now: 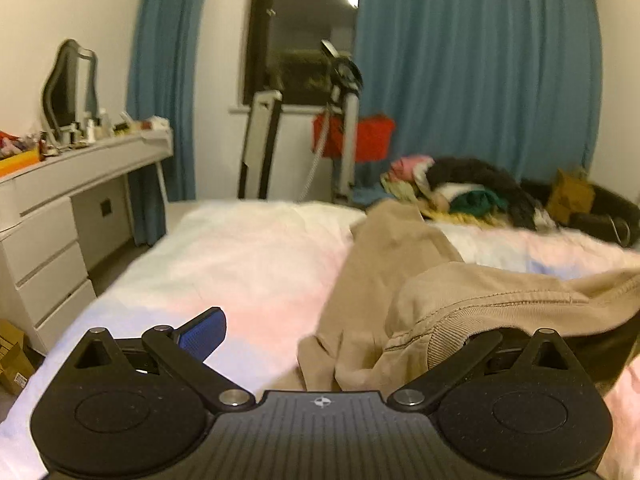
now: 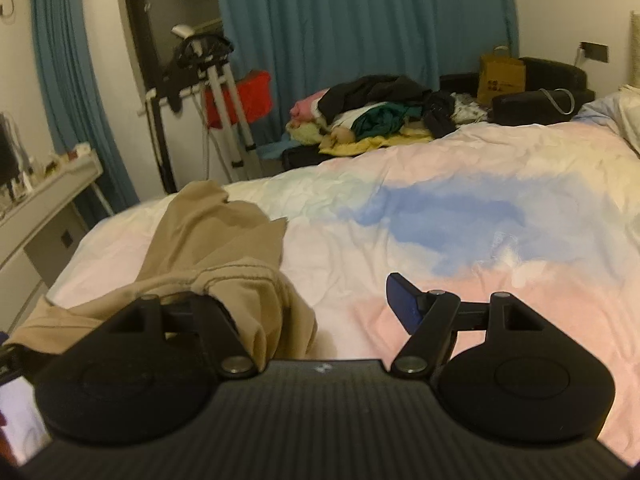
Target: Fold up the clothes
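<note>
Left wrist view: tan cotton garment with ribbed stitched hem (image 1: 400,280) runs from the left gripper (image 1: 320,336) toward the bed's far edge, long axis away from camera. Blue finger pad (image 1: 204,332) stands wide to the left; the other finger is hidden under cloth, so spread wide, grip on hem cannot be told. Pastel bedspread (image 1: 240,256) lies open toward the left edge.

Right wrist view: right gripper (image 2: 320,304) spread wide, garment draped over its left finger, grip unclear. Open bedspread toward the right; heap of mixed clothes (image 2: 372,116) at the far edge
</note>
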`<action>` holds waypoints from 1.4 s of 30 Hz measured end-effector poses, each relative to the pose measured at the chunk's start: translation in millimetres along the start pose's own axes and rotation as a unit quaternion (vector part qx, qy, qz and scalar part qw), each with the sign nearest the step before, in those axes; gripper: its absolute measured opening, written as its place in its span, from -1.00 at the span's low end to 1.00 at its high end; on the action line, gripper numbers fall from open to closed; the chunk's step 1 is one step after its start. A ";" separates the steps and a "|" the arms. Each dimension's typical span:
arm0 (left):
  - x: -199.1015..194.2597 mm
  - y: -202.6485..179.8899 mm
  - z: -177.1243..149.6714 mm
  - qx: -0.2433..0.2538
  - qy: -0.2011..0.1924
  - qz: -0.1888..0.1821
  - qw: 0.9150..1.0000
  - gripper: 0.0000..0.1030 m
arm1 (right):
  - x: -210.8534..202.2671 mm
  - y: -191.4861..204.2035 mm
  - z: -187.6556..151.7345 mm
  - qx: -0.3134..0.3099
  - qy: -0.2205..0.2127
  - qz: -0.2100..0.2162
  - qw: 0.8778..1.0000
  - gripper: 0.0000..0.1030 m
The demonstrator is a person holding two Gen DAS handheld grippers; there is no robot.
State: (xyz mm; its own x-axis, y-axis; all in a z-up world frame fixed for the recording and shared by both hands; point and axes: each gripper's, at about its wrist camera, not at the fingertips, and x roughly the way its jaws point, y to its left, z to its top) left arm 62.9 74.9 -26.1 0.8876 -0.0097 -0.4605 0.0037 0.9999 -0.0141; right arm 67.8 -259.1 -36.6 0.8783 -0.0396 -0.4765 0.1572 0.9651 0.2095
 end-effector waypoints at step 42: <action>-56.5 -37.9 25.0 -0.010 -0.211 0.083 0.974 1.00 | -39.1 -18.4 18.2 0.003 -0.128 -0.053 0.990 0.52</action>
State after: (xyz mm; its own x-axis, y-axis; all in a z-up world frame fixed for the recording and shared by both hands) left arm 24.2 37.9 22.7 0.9855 0.1614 -0.0526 -0.1610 0.9869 0.0107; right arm 38.7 -280.0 -6.3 0.9423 -0.2067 -0.2634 0.2576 0.9501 0.1758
